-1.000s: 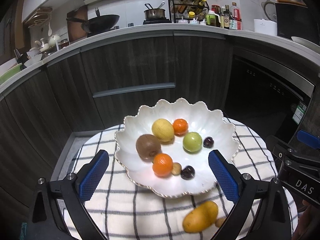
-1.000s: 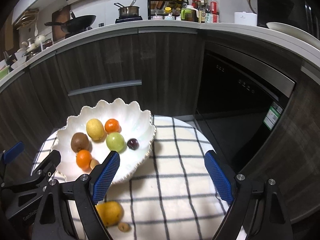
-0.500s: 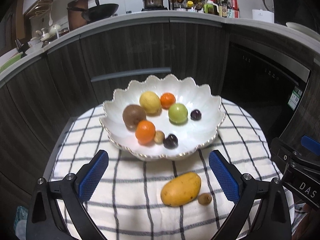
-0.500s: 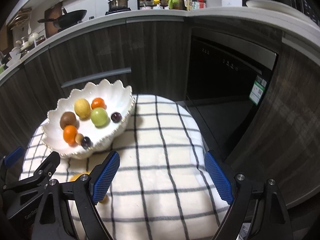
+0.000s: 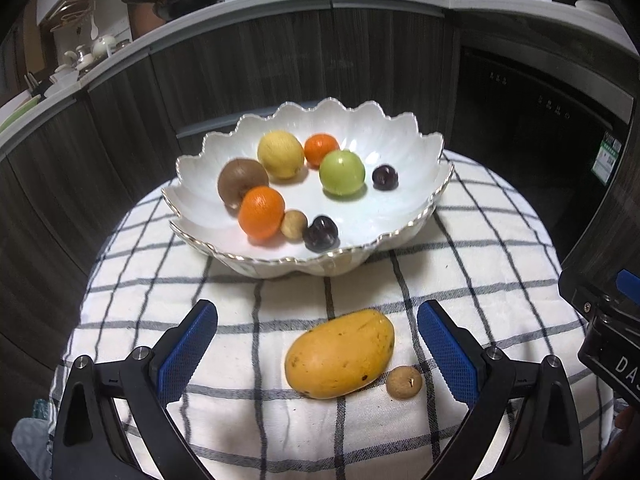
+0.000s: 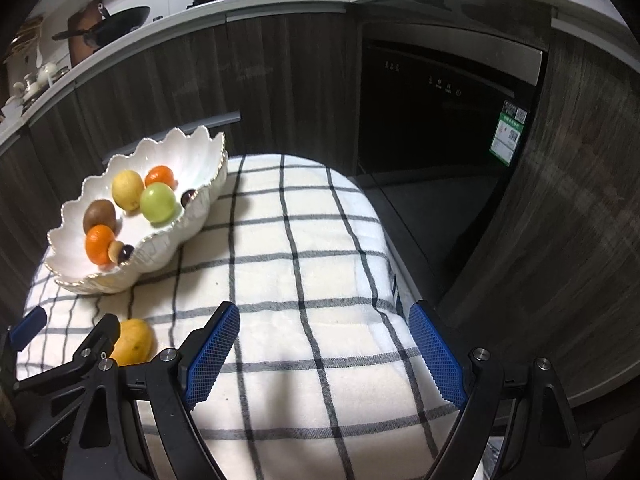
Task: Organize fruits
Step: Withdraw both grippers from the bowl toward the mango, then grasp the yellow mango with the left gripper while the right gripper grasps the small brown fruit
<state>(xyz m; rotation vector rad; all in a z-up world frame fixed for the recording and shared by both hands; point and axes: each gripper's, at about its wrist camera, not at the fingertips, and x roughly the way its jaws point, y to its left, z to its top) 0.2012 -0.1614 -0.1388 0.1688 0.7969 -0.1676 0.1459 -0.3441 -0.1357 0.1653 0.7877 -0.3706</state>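
The mango lies on the checked cloth between the blue pads of the left tool, nearer the right pad, with both pads spread wide and touching nothing. A small brown longan sits just beside the mango's right end. The right tool hangs over bare cloth to the right, its pads also wide apart and empty; from its view the mango is partly hidden behind the left tool's frame. Beyond the mango stands the white scalloped bowl, holding a kiwi, a lemon, two oranges, a green apple, two dark plums and another longan. Dark cabinets rise behind the bowl.
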